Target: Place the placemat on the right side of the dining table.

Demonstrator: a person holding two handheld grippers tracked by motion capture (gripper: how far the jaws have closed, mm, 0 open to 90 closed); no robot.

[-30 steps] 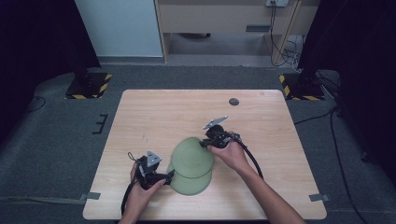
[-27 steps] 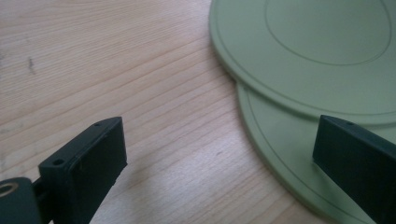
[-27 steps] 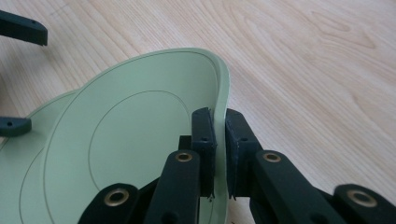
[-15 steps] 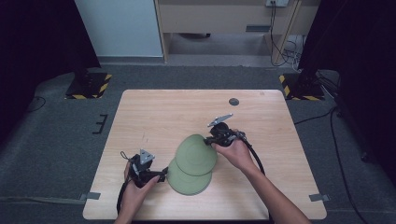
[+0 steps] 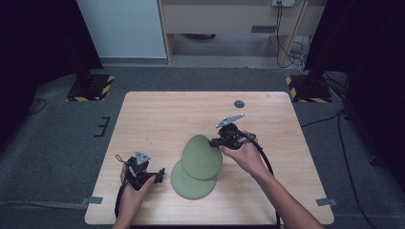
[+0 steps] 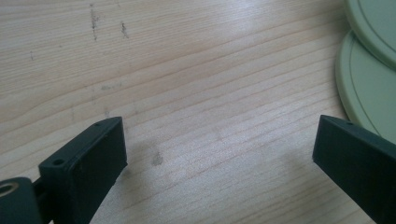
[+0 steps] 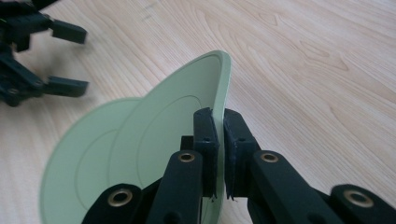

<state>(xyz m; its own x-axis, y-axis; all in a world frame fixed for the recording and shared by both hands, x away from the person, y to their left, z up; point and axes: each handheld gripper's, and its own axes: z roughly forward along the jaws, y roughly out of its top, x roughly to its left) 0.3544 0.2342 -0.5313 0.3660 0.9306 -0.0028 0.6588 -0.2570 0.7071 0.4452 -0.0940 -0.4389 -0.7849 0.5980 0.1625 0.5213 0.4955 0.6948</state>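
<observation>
Upper green plate [image 5: 202, 155]: round, pale green, located near the middle of the wooden table [image 5: 157, 119], tilted, with its far edge raised and its near edge lowered over a second plate; being round, no long axis is presented, and its face is turned toward the person's side and upward. In the right gripper view the rim [image 7: 219, 93] is seen standing steeply, clamped between the two black jaws. Lower green plate [image 5: 188, 183]: same colour and shape, laid flat on the table, partly covered by the tilted one. Right gripper [image 5: 217, 142]: jaws closed tight on the raised rim of the upper plate, held in the right hand [image 5: 241, 155] at the plate's far right edge. Left gripper [image 5: 160, 174]: jaws spread wide, nothing between them, bare wood seen between the pads in the left gripper view; it is held just left of the lower plate, apart from it. A small dark disc [image 5: 239, 103] is noted near the table's far edge, well apart from the plates.
</observation>
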